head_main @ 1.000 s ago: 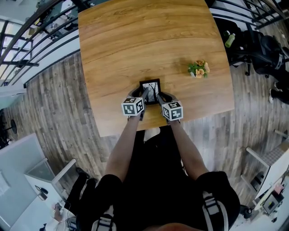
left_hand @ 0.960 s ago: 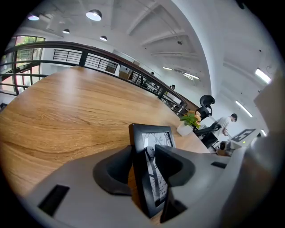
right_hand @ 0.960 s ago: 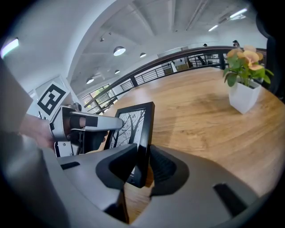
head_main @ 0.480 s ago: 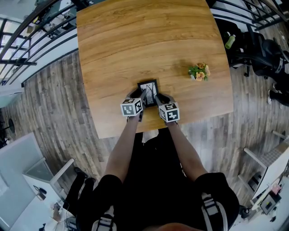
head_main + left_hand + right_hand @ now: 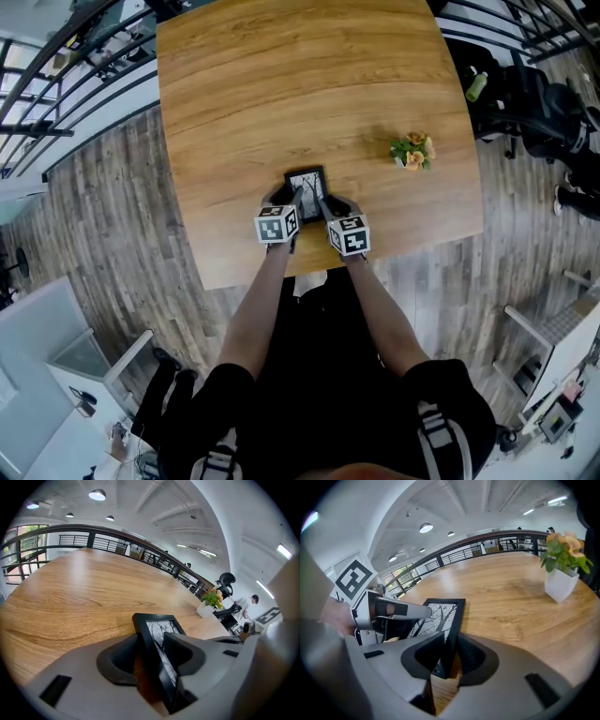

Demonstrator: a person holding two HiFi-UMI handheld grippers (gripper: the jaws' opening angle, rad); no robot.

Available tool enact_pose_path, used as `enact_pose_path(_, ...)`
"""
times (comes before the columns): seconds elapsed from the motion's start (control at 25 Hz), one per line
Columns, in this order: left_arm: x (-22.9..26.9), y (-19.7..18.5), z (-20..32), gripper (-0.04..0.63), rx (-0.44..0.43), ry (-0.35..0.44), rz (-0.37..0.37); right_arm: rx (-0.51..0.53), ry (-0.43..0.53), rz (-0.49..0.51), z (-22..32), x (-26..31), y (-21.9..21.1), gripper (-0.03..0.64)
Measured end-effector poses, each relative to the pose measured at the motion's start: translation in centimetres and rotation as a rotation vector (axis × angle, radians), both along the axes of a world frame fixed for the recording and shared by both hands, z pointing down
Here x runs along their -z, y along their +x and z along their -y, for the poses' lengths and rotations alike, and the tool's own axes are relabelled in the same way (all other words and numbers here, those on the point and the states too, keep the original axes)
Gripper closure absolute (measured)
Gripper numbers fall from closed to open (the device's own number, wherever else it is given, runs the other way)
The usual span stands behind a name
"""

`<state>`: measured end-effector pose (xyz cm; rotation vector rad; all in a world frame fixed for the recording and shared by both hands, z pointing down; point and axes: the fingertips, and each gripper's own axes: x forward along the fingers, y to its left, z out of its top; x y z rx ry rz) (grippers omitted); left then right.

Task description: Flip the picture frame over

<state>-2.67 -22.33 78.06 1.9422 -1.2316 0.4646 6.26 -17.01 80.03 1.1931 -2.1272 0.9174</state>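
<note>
Picture frame [image 5: 307, 187]: black, with a print of bare branches showing. It is tilted and held between both sets of tongs near the table's [image 5: 281, 75] front edge.

Right gripper [image 5: 330, 202]: jaws nearly together, pinching the frame's right edge [image 5: 440, 616] between the pads, as its own view [image 5: 449, 658] shows.

Left gripper [image 5: 289, 200]: jaws spread about the frame's left edge [image 5: 157, 631], wider than the edge is thick, and they have just opened a little further. In its own view [image 5: 152, 656] one jaw lies over the glass side, and a strip of bare wood shows between the other jaw and the frame's back. The right gripper view shows this gripper [image 5: 389, 611] alongside the print.

Hidden or unclear: the jaws cover the frame's near edge in both gripper views, so contact with the table cannot be told. The back of the frame is not shown. In the head view the marker cubes and fingers cover the frame's lower part.

Room and edges: a broad stretch of wood runs beyond the frame to the far edge. A small potted plant [image 5: 412, 147] [image 5: 562, 573] [image 5: 211, 603] stands well apart to the right, near the table's right edge. Plank floor [image 5: 112, 216] surrounds the table, railings [image 5: 56, 84] run at the left, and dark bags [image 5: 534, 103] sit at the right.
</note>
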Motion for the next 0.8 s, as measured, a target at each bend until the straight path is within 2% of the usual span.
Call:
enact_pose_path(0.08,-0.1,-0.1,0.0,0.411,-0.009,0.004,0.030,0.001,0.001,-0.001,0.0,0.0,0.0,0.517)
enact_pose_path(0.24,-0.3,-0.3,0.0,0.399,-0.058,0.030,0.153,0.008,0.004,-0.010,0.0,0.0,-0.3,0.520)
enact_pose_path(0.52,-0.3,-0.3,0.2,0.399,-0.058,0.042,0.161,0.015,-0.012,0.020,0.0,0.0,-0.3,0.517)
enact_pose_path(0.68,0.1,-1.1,0.3,0.400,-0.037,0.063,0.202,0.038,-0.028,0.081,0.0,0.1,-0.5,0.465)
enact_pose_path(0.8,0.9,-1.2,0.2,0.400,-0.027,0.081,0.201,0.041,-0.016,0.082,0.2,0.8,0.1,0.463)
